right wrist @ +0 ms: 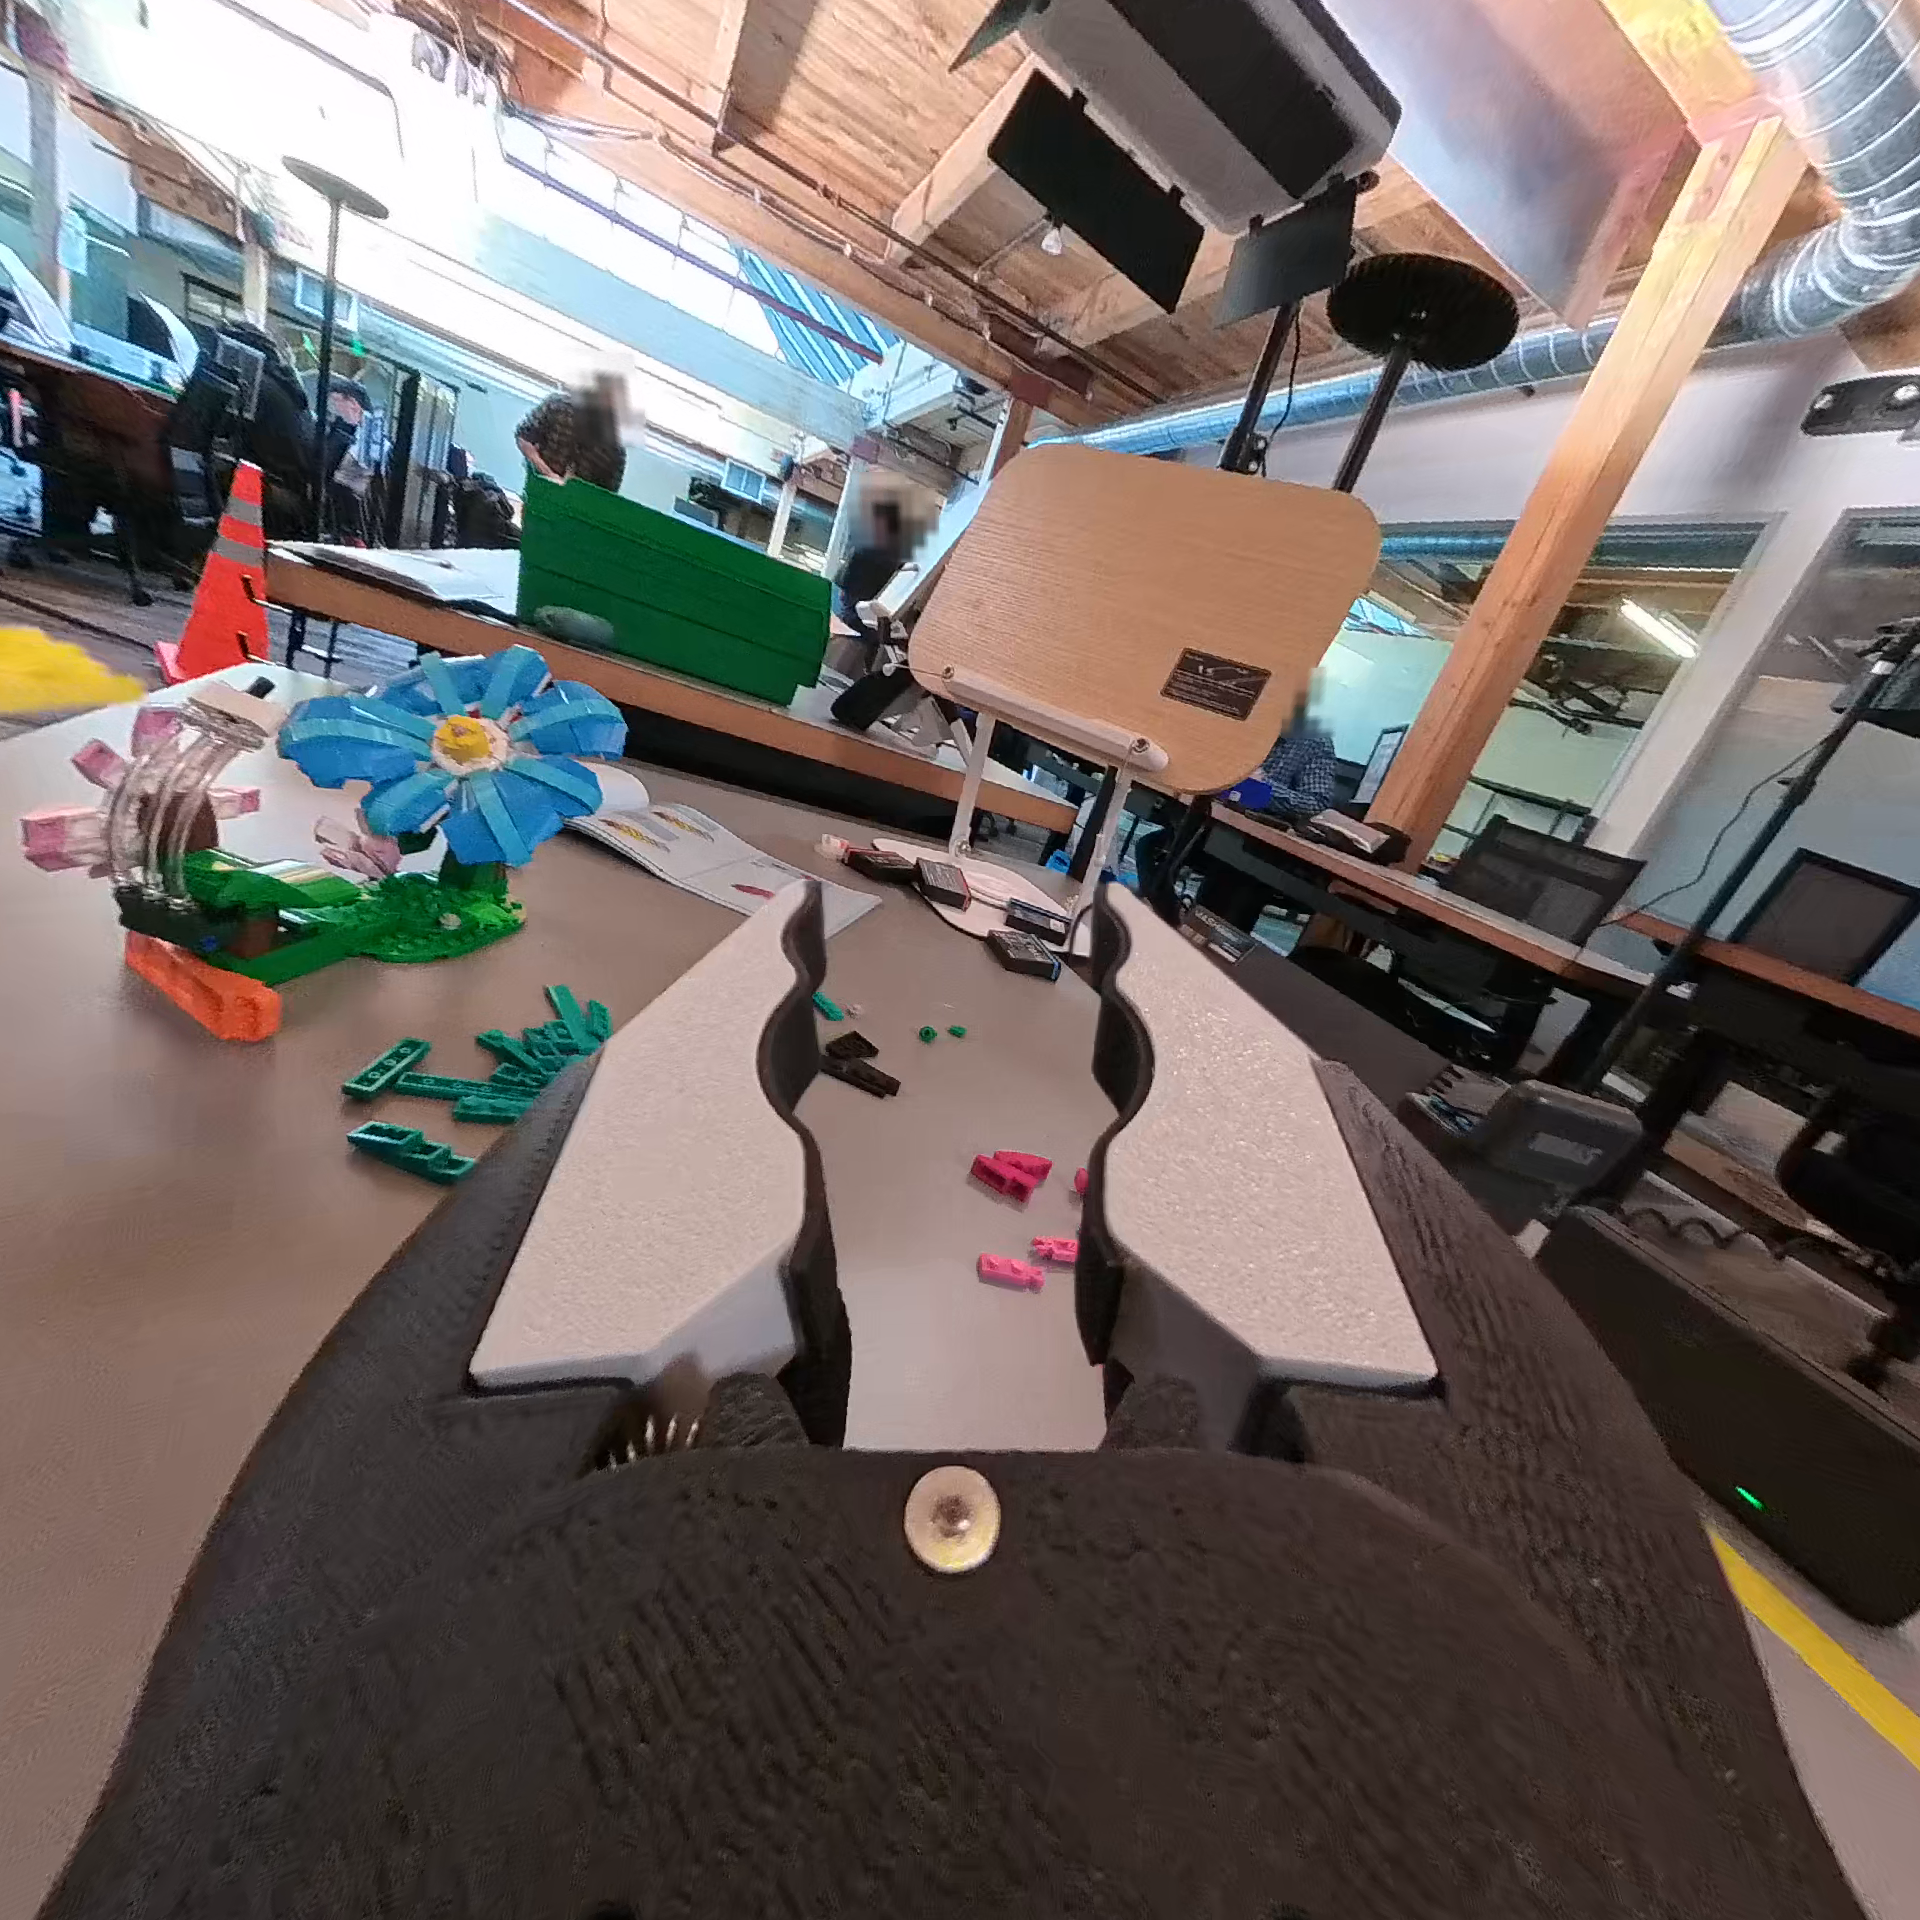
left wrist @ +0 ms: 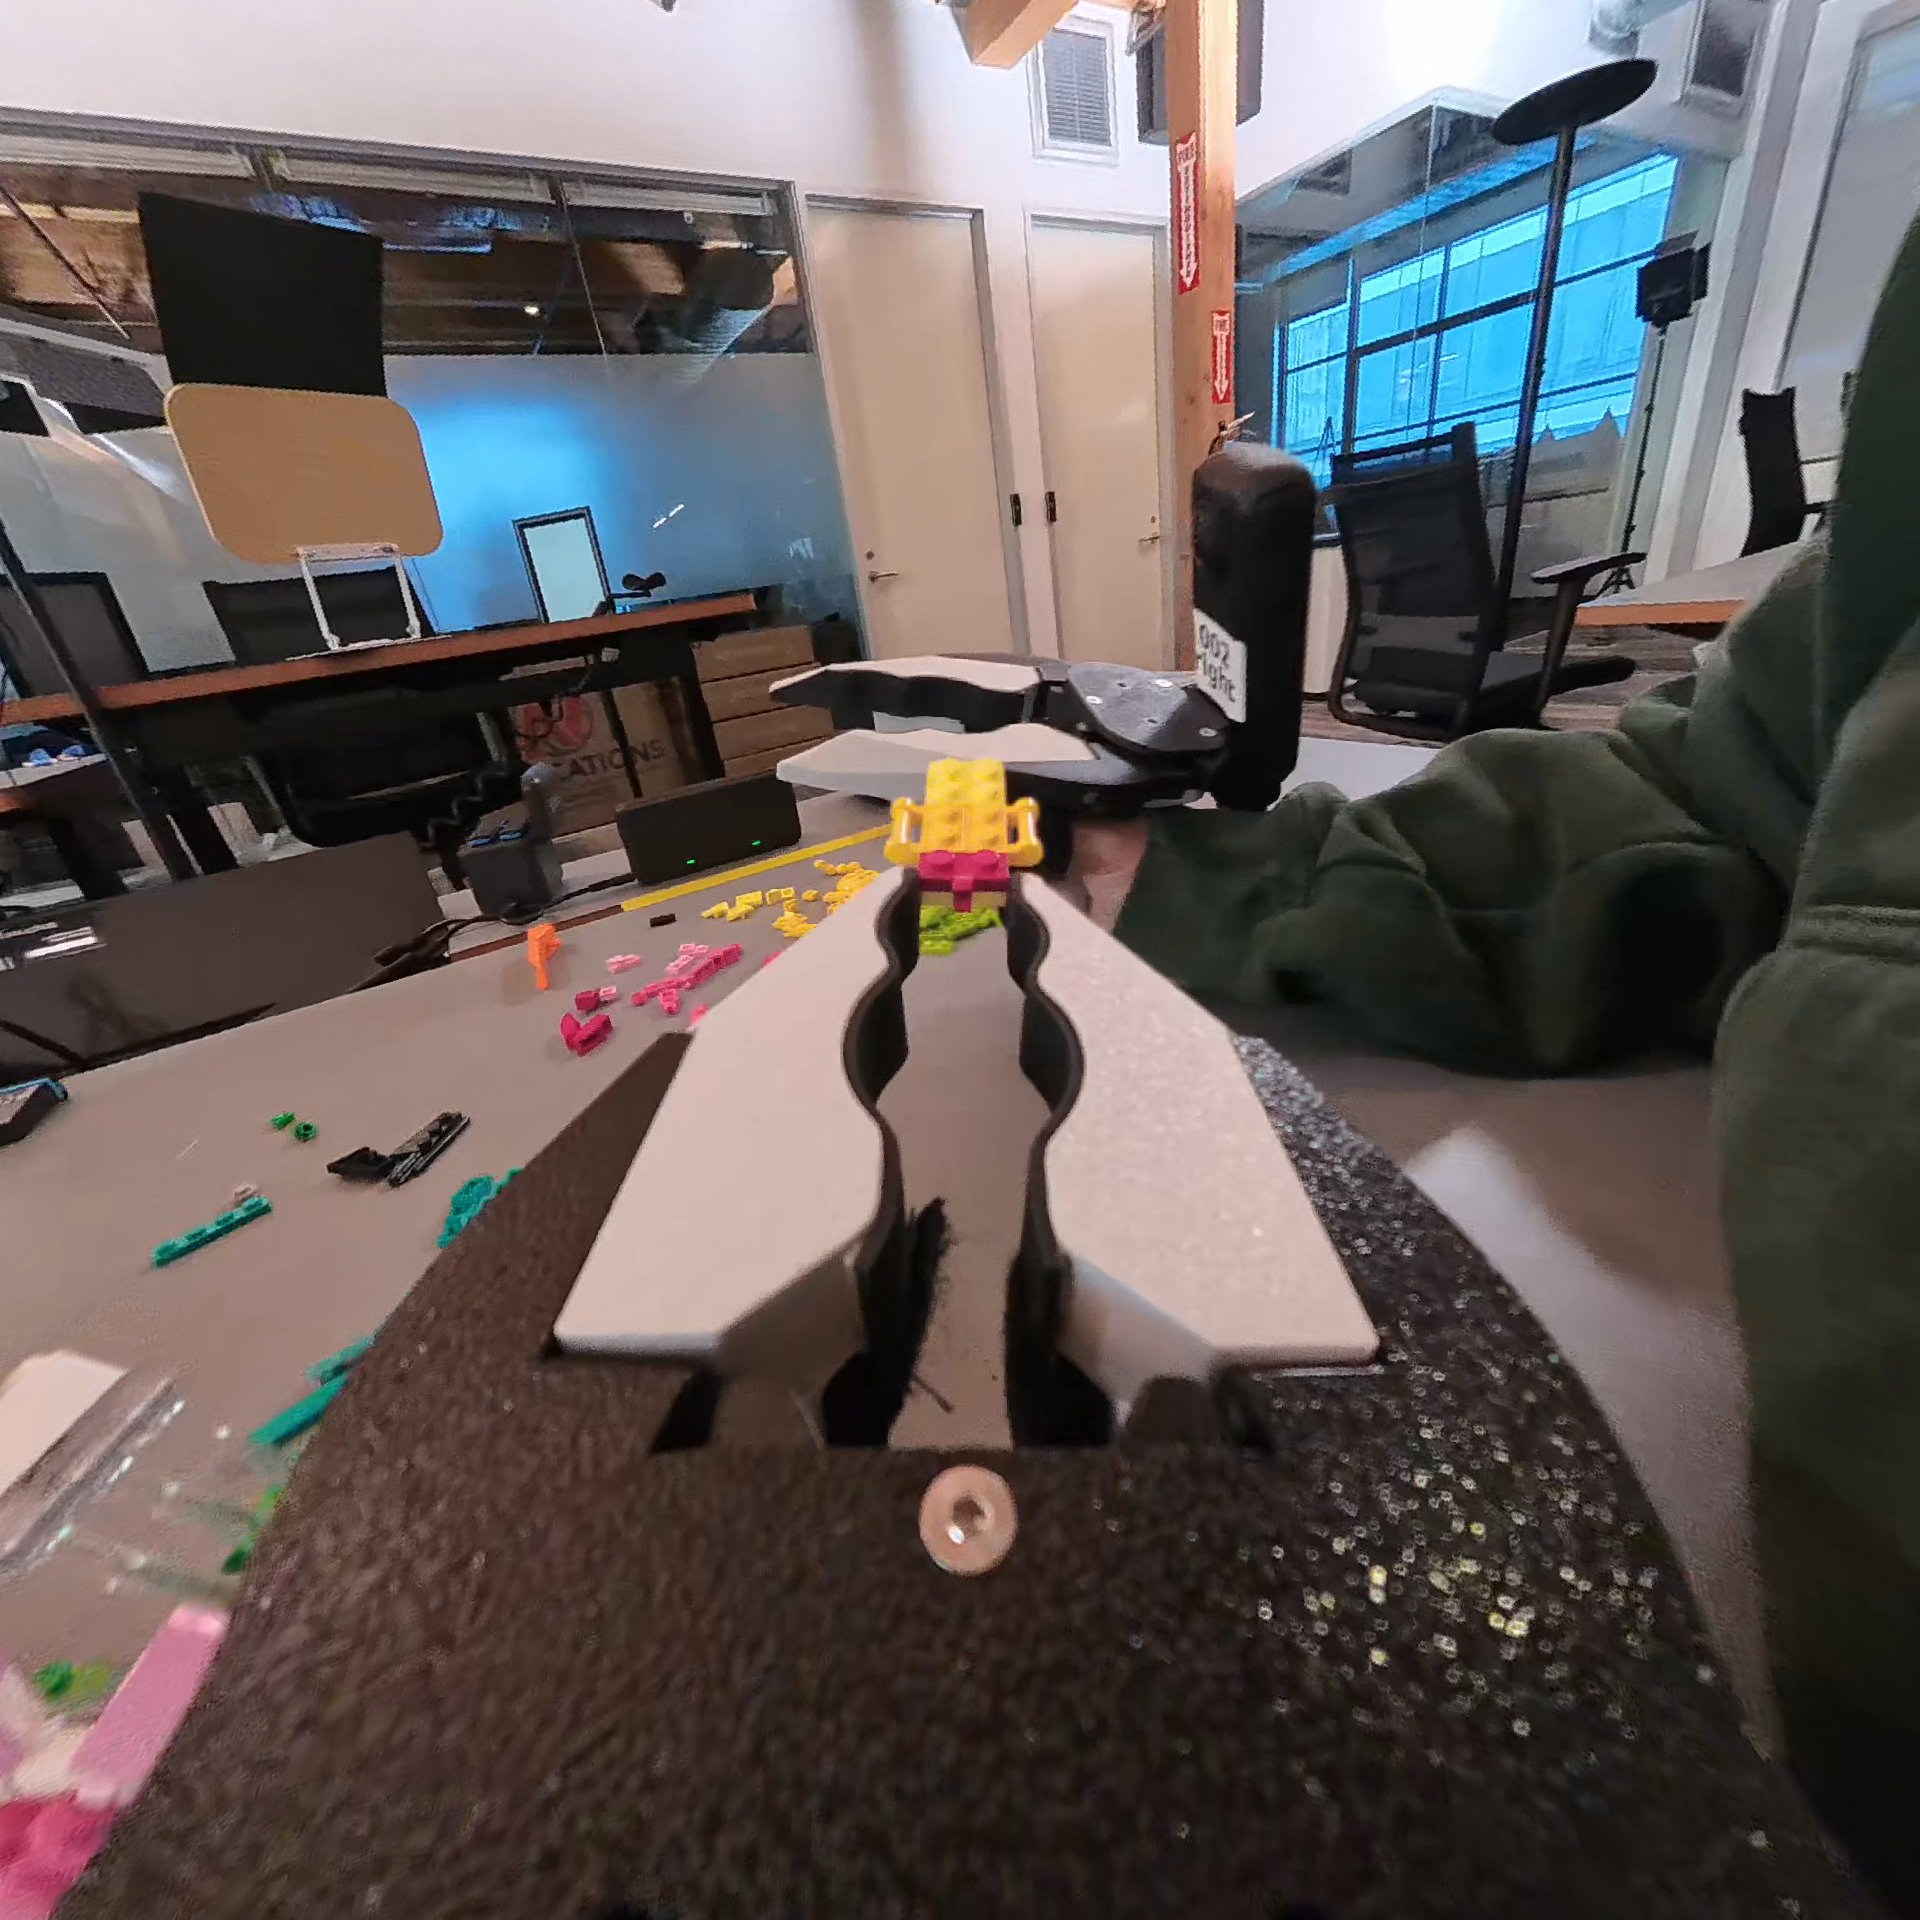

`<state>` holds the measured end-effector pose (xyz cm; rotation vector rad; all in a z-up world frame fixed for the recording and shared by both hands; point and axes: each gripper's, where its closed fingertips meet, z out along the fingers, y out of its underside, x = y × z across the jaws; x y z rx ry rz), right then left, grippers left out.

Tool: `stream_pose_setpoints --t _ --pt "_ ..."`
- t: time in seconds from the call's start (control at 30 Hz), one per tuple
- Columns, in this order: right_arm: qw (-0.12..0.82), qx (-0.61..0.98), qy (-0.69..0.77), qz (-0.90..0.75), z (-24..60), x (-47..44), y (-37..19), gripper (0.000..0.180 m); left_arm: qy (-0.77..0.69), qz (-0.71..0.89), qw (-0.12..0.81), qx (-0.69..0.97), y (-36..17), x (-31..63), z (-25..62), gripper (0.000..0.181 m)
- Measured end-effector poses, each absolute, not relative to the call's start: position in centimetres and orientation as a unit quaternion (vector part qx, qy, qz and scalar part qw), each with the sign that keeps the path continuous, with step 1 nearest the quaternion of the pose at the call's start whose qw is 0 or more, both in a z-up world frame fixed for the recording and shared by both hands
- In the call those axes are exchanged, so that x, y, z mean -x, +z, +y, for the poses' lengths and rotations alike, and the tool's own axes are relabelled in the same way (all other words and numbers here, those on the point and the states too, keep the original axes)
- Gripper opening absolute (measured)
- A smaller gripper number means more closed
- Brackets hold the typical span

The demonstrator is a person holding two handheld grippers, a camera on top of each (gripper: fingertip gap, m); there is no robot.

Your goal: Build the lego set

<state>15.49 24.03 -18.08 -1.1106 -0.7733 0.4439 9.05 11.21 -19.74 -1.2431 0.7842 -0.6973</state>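
Pinched at the tips of the left gripper (left wrist: 961, 883): a small yellow-and-magenta plastic lego sub-assembly (left wrist: 964, 831). Light, rigid, likely to pop apart; best held by the magenta base. Right gripper (right wrist: 961, 914) open, empty.

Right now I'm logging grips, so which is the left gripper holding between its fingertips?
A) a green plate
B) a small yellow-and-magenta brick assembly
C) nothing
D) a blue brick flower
B: the left gripper is shut on the small yellow-and-magenta brick assembly, pinched at its fingertips above the table.

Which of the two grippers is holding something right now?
The left gripper: its fingers pinch a small yellow and magenta lego piece. The right gripper is open, nothing between its fingers.
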Motion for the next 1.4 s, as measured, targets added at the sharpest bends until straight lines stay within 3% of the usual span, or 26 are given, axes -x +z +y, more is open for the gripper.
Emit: stream_pose_setpoints --t 1.4 --pt "0.726 0.534 0.233 -0.367 24.1 -14.9 -19.6 0.035 -0.301 0.362 0.685 0.557 -20.7 -9.7 12.4 0.014"
